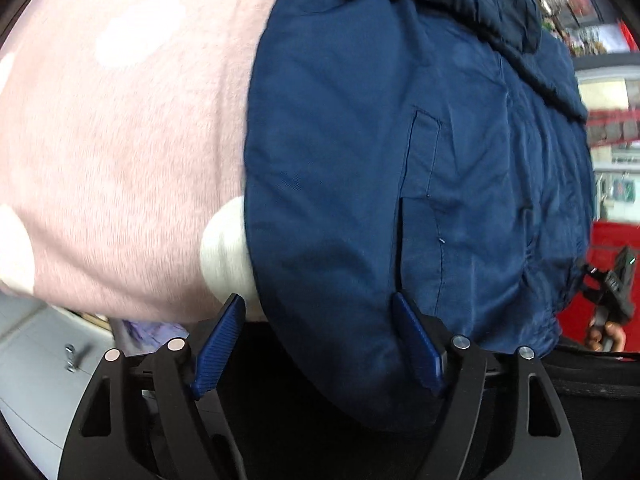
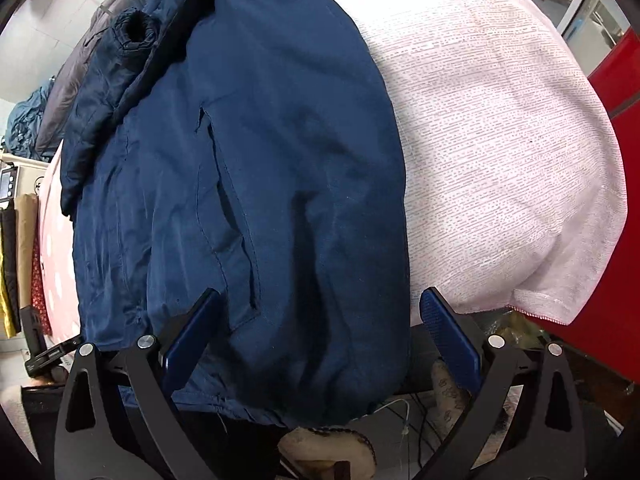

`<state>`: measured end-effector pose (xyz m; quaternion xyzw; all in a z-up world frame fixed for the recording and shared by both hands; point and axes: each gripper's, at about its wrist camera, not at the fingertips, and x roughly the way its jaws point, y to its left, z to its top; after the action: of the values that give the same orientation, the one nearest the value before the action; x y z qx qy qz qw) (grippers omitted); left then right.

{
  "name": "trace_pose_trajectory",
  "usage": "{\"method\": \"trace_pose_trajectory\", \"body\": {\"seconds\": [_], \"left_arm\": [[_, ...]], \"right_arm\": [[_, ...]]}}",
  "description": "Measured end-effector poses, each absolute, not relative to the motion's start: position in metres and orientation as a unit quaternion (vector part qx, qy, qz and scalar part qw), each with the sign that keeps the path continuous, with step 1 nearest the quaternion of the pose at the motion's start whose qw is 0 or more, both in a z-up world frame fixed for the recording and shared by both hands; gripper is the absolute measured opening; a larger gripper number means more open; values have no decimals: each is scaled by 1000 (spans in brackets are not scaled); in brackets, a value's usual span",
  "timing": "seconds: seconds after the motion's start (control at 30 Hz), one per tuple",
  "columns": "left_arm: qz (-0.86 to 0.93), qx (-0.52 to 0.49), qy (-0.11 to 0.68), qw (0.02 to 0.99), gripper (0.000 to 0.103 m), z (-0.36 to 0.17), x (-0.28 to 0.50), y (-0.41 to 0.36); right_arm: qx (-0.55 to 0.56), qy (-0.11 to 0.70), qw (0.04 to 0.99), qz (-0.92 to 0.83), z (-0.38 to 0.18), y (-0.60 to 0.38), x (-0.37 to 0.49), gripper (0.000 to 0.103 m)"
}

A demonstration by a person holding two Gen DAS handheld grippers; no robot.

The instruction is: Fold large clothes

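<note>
A large navy blue jacket lies spread on a bed, its hem hanging over the near edge. It also shows in the right wrist view, with a sleeve cuff folded over its upper left. My left gripper is open at the hem's left corner; the fabric bulges between its blue fingers but is not clamped. My right gripper is open around the hem's right corner, fabric draped between its fingers.
A pink blanket with white dots covers the bed left of the jacket. A whitish woven cover lies to its right. Other dark clothes are piled at the far end. A red cabinet stands right.
</note>
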<state>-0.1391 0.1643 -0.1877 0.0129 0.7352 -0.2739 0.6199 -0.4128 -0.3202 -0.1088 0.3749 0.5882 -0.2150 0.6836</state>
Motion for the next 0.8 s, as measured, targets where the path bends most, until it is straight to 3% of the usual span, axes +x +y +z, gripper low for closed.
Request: {"method": "trace_pose_trajectory", "body": {"seconds": [0.3,0.4,0.6,0.73,0.8], "left_arm": [[-296,55,745,596,77,-193,-140,152],[-317,92,729,600,68,-182,-145,135],[-334,129,716,600,50,-171,-149,125],[-339,145,704,607,28,-160,-147,115],[-344,136,697,614,24,-149,-141,113]], "right_arm": [[388,601,675,-184,-117,-308,-416,98],[369,608,680,-178,-114,-302,-412,93],[332,624,686,-173,-106,-292,-412,60],[324,627,691,-152,-96,-286,-401,36],[337,617,699,-131,-88,-282,-391,31]]}}
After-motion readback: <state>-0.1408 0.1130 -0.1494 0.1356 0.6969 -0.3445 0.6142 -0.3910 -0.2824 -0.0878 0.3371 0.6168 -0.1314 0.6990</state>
